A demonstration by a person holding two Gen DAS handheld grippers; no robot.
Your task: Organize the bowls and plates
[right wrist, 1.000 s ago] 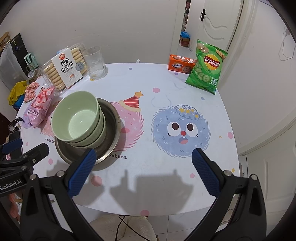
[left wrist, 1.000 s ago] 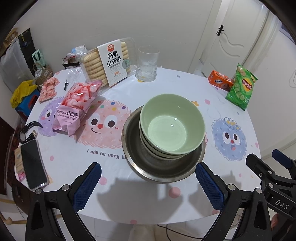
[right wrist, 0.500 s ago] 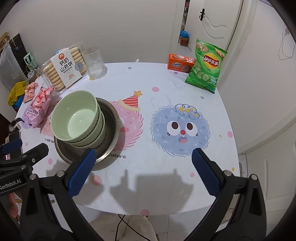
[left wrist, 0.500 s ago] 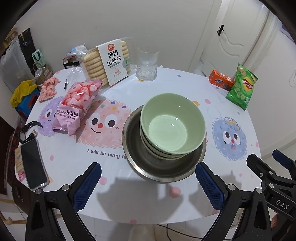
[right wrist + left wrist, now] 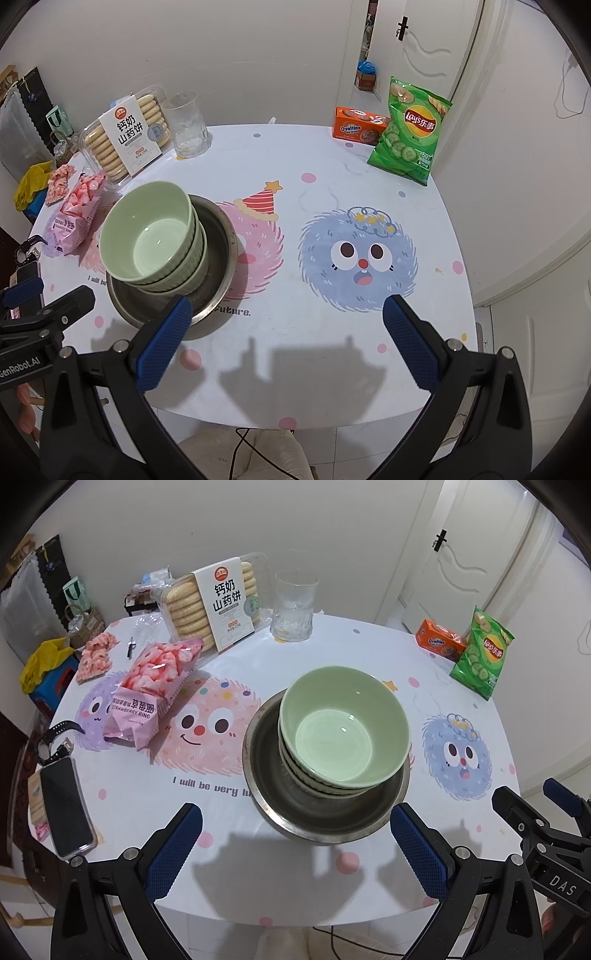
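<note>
While both grippers' fingers point(image 5: 173, 845) point(image 5: 410, 343) gape wide, stacked green bowls point(image 5: 343, 731) sit on the cartoon-printed table point(image 5: 314, 155).

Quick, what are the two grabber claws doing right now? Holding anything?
Left gripper: jaws open, holding nothing.
Right gripper: jaws open, holding nothing.

Left gripper point(image 5: 295, 843): jaws spread wide, blue pads point(image 5: 173, 851) empty, nothing between fingers. Right gripper point(image 5: 286, 343): jaws equally wide, pads point(image 5: 410, 347) empty. Both level, side by side, apart.
</note>
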